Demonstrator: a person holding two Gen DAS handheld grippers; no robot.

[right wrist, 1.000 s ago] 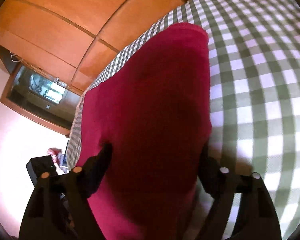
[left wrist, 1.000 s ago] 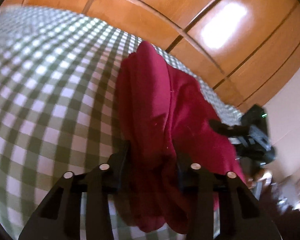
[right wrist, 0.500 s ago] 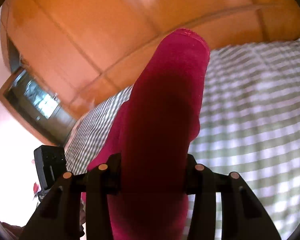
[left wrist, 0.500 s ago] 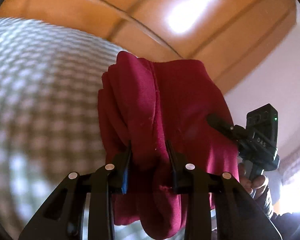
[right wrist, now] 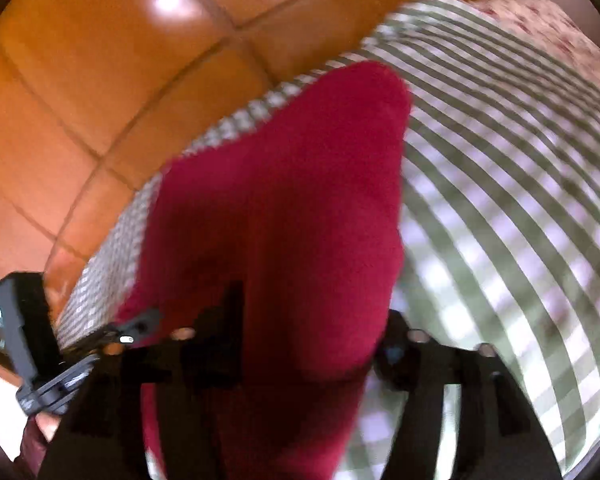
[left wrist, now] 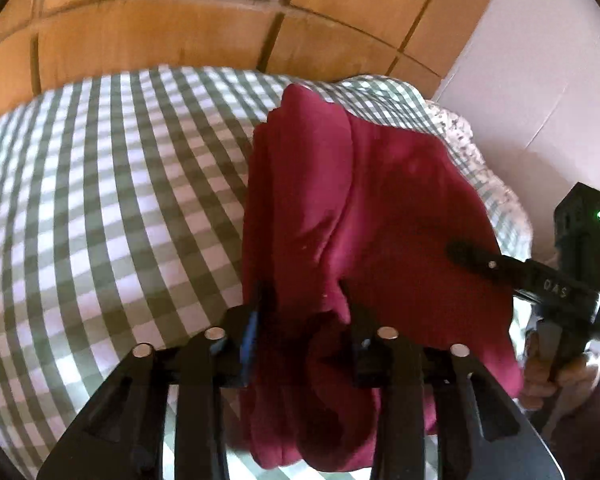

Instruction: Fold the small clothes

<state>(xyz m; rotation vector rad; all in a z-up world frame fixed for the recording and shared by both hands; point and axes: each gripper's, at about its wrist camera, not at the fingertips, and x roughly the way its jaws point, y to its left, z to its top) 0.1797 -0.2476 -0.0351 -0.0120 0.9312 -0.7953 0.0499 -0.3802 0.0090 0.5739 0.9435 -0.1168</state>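
A dark red garment hangs folded between my two grippers above a green and white checked bedcover. My left gripper is shut on one bunched edge of it. The right gripper shows at the right of the left wrist view, gripping the far edge. In the right wrist view my right gripper is shut on the red garment, which fills the middle and hides the fingertips. The left gripper shows at the lower left there.
The checked bedcover covers a bed. A wooden panelled wall stands behind it. A floral cloth lies at the bed's far end. A pale wall is to the right.
Both grippers have swung down and back toward the bed with the garment in them. The bedcover fills more of both views again. The grips have not changed.
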